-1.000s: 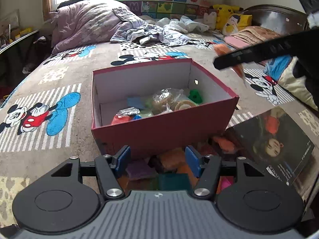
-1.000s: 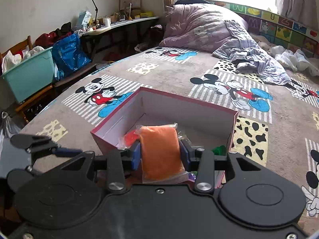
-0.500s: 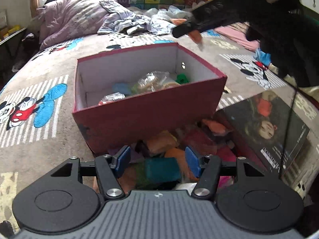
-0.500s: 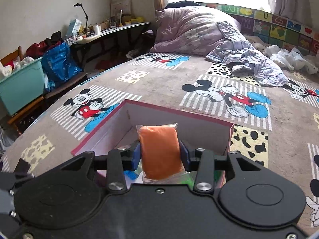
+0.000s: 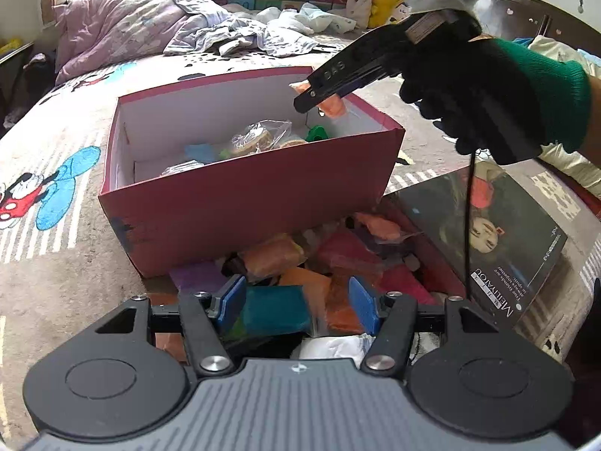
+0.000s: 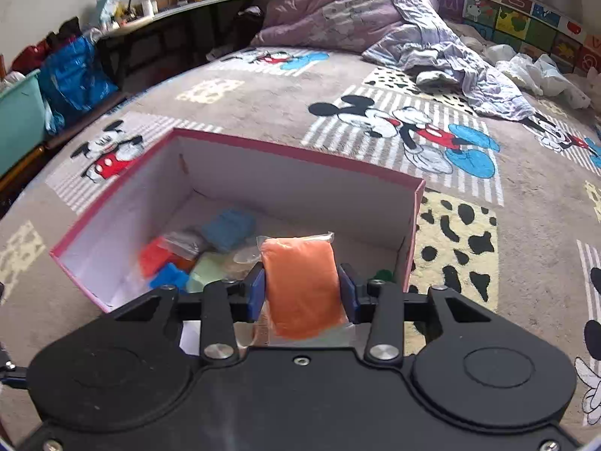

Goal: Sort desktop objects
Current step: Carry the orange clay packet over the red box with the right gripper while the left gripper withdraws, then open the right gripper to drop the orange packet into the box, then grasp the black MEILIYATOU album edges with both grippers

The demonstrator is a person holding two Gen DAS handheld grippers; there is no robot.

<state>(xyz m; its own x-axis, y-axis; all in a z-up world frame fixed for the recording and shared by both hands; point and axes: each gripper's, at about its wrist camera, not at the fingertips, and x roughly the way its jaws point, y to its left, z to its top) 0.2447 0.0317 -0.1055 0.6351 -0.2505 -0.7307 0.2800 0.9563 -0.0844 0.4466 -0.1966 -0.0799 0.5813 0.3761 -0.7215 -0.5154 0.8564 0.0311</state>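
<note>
A red cardboard box (image 5: 244, 206) with a white inside stands on the bed and holds several small packets. My right gripper (image 6: 302, 291) is shut on an orange clay packet (image 6: 300, 285) and holds it over the box's right end (image 6: 413, 225); it also shows in the left wrist view (image 5: 323, 90). My left gripper (image 5: 296, 304) is open, low over a pile of coloured clay packets in front of the box, with a teal packet (image 5: 278, 308) between its blue pads.
A dark box lid with a cartoon face (image 5: 488, 233) lies right of the pile. The bed has a Mickey Mouse cover (image 6: 413, 131), a rumpled quilt (image 6: 338, 3) at the far end, and a desk and blue bag (image 6: 71, 79) to the left.
My right gripper has carried the orange packet in over the open box. My left gripper has come lower and closer to the packet pile, still open.
</note>
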